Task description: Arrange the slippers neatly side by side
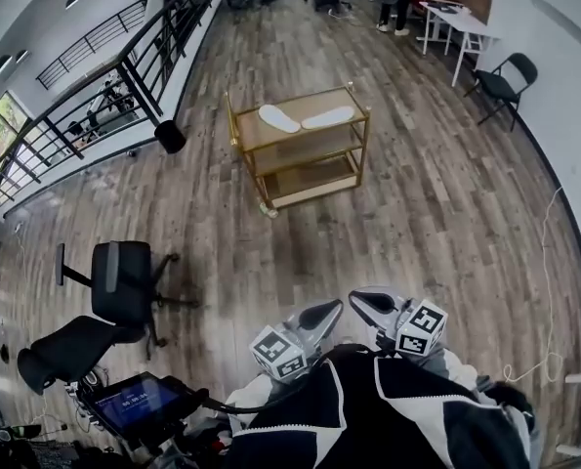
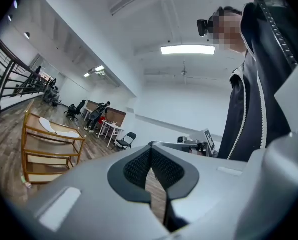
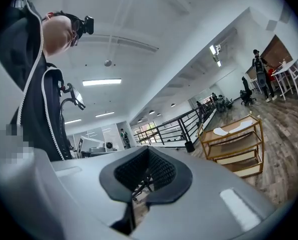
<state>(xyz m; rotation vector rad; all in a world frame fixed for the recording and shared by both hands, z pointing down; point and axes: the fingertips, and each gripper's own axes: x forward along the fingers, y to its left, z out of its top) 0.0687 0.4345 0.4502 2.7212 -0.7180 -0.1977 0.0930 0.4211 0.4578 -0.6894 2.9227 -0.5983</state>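
Two white slippers lie on the top shelf of a gold cart [image 1: 360, 106] out on the wood floor: the left slipper [image 1: 279, 118] and the right slipper [image 1: 327, 117] meet at their inner ends in a shallow V. Both grippers are held close to the person's chest, far from the cart. My left gripper [image 1: 326, 312] is shut with nothing in it, and my right gripper [image 1: 366, 301] is also shut and empty. The cart [image 2: 24, 130] with a slipper [image 2: 45, 125] shows small in the left gripper view, and the cart [image 3: 257, 128] and slippers [image 3: 232, 128] appear again in the right gripper view.
A black office chair [image 1: 114, 286] stands at the left near a device with a blue screen [image 1: 134, 402]. A black railing [image 1: 124, 52] runs along the upper left, with a black bin [image 1: 170, 137] by it. A folding chair [image 1: 505, 86] and white table [image 1: 456, 18] stand far right.
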